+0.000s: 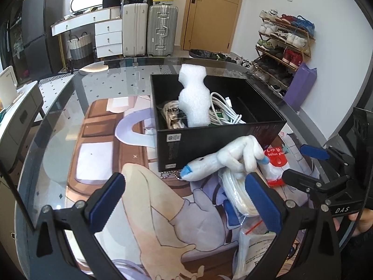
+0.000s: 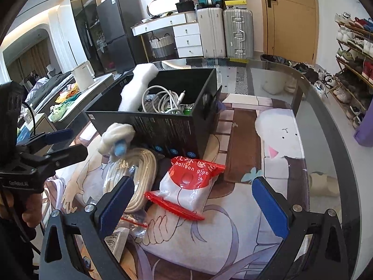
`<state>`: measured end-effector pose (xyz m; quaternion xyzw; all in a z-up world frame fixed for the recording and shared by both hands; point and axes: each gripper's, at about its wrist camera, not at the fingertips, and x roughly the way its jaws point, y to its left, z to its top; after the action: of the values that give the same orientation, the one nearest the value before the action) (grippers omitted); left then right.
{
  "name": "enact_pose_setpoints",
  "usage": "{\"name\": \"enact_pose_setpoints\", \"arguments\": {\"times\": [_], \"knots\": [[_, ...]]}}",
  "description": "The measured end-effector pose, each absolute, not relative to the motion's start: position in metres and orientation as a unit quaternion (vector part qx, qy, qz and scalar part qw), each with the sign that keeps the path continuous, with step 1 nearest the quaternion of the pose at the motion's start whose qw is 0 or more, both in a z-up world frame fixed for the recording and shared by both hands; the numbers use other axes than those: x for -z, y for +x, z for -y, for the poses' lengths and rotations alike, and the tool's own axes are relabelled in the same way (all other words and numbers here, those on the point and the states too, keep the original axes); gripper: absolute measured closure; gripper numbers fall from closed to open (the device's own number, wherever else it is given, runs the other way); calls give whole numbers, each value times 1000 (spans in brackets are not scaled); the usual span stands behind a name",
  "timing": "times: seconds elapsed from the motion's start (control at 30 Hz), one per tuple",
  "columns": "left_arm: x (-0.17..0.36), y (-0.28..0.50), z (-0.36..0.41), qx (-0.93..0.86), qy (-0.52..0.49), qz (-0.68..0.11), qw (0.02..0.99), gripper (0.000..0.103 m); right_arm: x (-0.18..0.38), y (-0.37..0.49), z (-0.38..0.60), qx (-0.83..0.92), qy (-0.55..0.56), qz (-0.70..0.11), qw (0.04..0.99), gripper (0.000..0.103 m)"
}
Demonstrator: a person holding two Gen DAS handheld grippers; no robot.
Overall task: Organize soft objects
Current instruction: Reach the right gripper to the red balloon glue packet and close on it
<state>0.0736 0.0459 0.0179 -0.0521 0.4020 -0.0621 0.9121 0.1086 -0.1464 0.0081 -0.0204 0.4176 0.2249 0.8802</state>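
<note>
Only our left wrist view shows the white plush toy with blue tips (image 1: 223,161) lengthwise, leaning against the near wall of the black cardboard box (image 1: 233,135), its long axis pointing left. Our right wrist view shows bare printed mat right of that box. Our left gripper (image 1: 186,198) and right gripper (image 2: 193,207) have their fingers spread, holding nothing.

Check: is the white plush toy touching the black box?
Touching. In the right wrist view the white plush toy presses against the black box near its lower corner, with no gap showing between them; the left wrist view agrees.
</note>
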Motion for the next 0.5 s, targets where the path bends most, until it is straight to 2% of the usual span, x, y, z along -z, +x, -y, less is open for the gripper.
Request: {"name": "enact_pose_setpoints", "arguments": {"times": [0.5], "knots": [[-7,80,-47,56,-53,-416,906,0,16,125,138,-185,-25,-456,870,1]]}}
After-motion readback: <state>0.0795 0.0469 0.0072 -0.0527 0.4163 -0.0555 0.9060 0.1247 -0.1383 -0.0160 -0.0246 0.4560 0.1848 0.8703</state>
